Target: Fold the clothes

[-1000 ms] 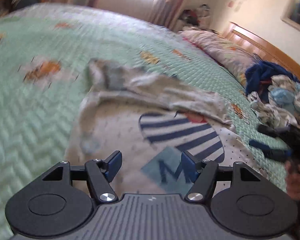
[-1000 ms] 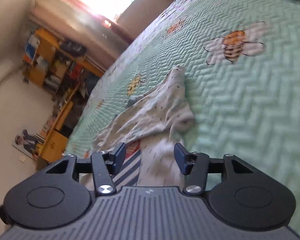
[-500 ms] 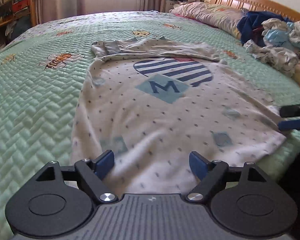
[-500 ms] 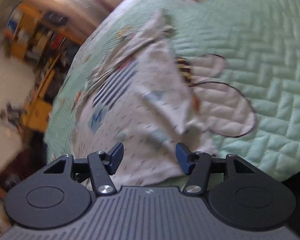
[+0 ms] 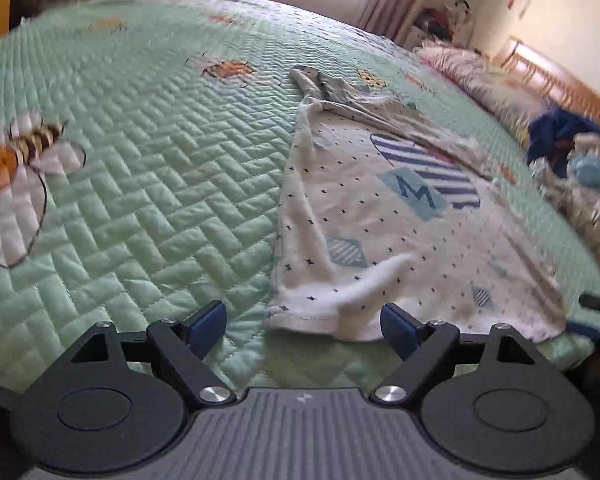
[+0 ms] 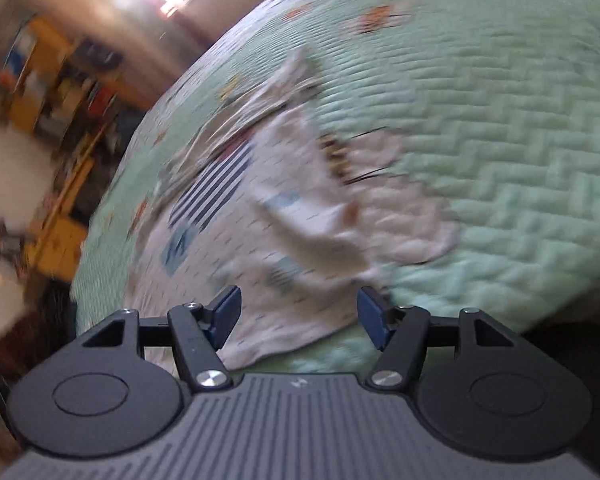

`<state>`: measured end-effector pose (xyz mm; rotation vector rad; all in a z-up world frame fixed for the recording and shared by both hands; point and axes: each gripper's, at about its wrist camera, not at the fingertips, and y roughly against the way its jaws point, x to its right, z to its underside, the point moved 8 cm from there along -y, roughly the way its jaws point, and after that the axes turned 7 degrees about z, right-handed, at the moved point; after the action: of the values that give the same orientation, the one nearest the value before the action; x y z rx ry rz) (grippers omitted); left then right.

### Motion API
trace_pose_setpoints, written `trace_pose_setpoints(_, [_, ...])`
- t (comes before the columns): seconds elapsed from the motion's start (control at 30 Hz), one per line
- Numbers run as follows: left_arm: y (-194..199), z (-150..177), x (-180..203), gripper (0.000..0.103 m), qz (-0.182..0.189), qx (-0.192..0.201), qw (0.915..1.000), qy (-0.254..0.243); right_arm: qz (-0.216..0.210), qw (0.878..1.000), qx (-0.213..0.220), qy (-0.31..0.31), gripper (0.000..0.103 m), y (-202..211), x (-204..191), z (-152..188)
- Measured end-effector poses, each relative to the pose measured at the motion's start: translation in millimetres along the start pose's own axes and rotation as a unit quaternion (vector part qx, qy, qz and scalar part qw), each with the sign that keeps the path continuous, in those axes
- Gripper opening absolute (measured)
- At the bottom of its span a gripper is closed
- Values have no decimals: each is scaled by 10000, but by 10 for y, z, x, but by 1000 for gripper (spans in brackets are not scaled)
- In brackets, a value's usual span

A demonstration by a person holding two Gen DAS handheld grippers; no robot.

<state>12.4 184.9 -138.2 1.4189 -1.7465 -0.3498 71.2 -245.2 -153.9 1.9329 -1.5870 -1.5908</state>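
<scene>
The white dotted shirt (image 5: 380,220) lies spread flat on the green quilt (image 5: 140,160), hem rumpled. The left gripper (image 5: 302,322) and right gripper (image 6: 298,312) have just been opening; both hold nothing

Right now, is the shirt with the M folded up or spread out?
Mostly spread out: the shirt lies flat on the bedspread, only its top folded over.

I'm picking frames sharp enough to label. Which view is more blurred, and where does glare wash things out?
Right wrist view: heavy motion blur smears the shirt and shelves; the window at the top is blown out. Left wrist view: sharper, the shirt's M patch readable, though the clothes pile at right is smeared; window glare at the top; fisheye curves the quilt.
</scene>
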Motion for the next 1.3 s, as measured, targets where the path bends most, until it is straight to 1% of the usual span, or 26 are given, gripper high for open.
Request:
trace_pose_setpoints(0.03, [-6, -23, -5, 89, 79, 13, 9999, 96, -105, 9998, -65, -163, 66, -9, 82, -31])
trace_pose_setpoints(0.1, [-39, -74, -4, 90, 284, 4, 9991, 319, -354, 9980, -168, -504, 66, -17, 187, -58])
trace_pose_setpoints(0.2, [-101, -134, -25, 92, 547, -51, 9961, 685, -631, 9935, -215, -920, 66, -25, 309, -108])
trace_pose_setpoints(0.27, [-132, -161, -55, 96, 738, -91, 9929, 930, -632, 9929, -119, -1002, 66, 15, 371, -176])
trace_pose_setpoints(0.3, [-146, -169, -76, 98, 852, -124, 9908, 1042, -612, 9932, -53, -987, 66, 106, 406, -168])
trace_pose_setpoints(0.37, [-184, -188, -118, 101, 1080, -185, 9862, 1243, -627, 9935, -77, -947, 66, 120, 482, -211])
trace_pose_setpoints(0.47, [-247, -238, -154, 102, 1305, -236, 9797, 1502, -756, 9913, -408, -996, 66, -17, 565, -233])
trace_pose_setpoints(0.53, [-280, -259, -148, 102, 1363, -242, 9777, 1581, -958, 9883, -534, -1055, 66, -90, 537, -225])
trace_pose_setpoints(0.6, [-291, -255, -127, 101, 1345, -228, 9786, 1540, -1163, 9856, -642, -1048, 66, -140, 470, -207])
trace_pose_setpoints(0.67, [-288, -238, -105, 100, 1312, -194, 9804, 1458, -1217, 9856, -717, -930, 65, -178, 403, -166])
trace_pose_setpoints(0.73, [-263, -217, -128, 95, 1273, -134, 9820, 1389, -1220, 9861, -746, -840, 64, -165, 375, -146])
trace_pose_setpoints(0.8, [-243, -196, -144, 91, 1241, -81, 9834, 1318, -1237, 9857, -793, -822, 58, -147, 376, -124])
trace_pose_setpoints(0.87, [-241, -188, -147, 90, 1210, -58, 9844, 1277, -1155, 9864, -841, -810, 43, -133, 382, -83])
trace_pose_setpoints(0.93, [-242, -201, -155, 90, 1178, -87, 9845, 1296, -1100, 9872, -860, -765, 38, -126, 372, -57])
trace_pose_setpoints(1.0, [-247, -215, -157, 90, 1158, -144, 9840, 1345, -1092, 9875, -856, -752, 38, -112, 364, -41])
trace_pose_setpoints(1.03, [-245, -220, -166, 90, 1174, -174, 9828, 1413, -1100, 9874, -849, -759, 38, -110, 365, -30])
trace_pose_setpoints(1.2, [-232, -233, -230, 88, 1343, -348, 9711, 1943, -1209, 9851, -811, -916, 36, -138, 381, 7])
trace_pose_setpoints(1.27, [-228, -227, -250, 87, 1412, -422, 9656, 2144, -1267, 9833, -821, -1018, 37, -146, 414, 6])
trace_pose_setpoints(1.3, [-227, -220, -260, 87, 1485, -439, 9615, 2270, -1293, 9827, -828, -1038, 37, -155, 416, 7])
